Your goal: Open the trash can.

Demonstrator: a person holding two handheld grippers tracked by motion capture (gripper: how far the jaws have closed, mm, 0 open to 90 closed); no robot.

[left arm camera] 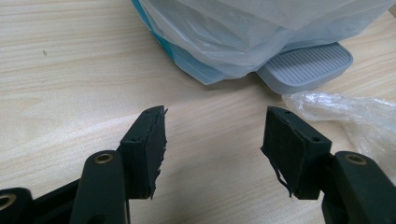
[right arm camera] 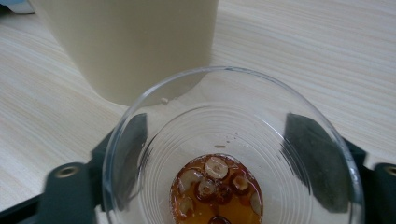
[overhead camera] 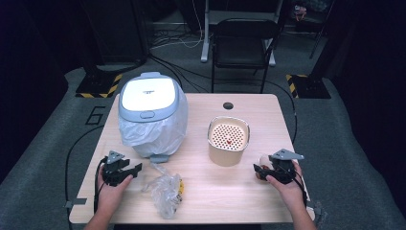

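A lidded bin (overhead camera: 149,112), crumpled plastic bag (overhead camera: 165,191), black chair (overhead camera: 243,45).

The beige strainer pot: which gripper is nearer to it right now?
Right. The right gripper, with a clear cup between its jaws, sits just beside the beige strainer pot; the left gripper is across the table by the bin's pedal.

Your 2 grippers, left (overhead camera: 135,168) and right (overhead camera: 257,170): black bodies, each topped by a grey 3-cornered plate, black cable trailing. Jaws black, brass-coloured screws at the pivots, left pads (left arm camera: 152,144) ragged-edged. Forearms bare.
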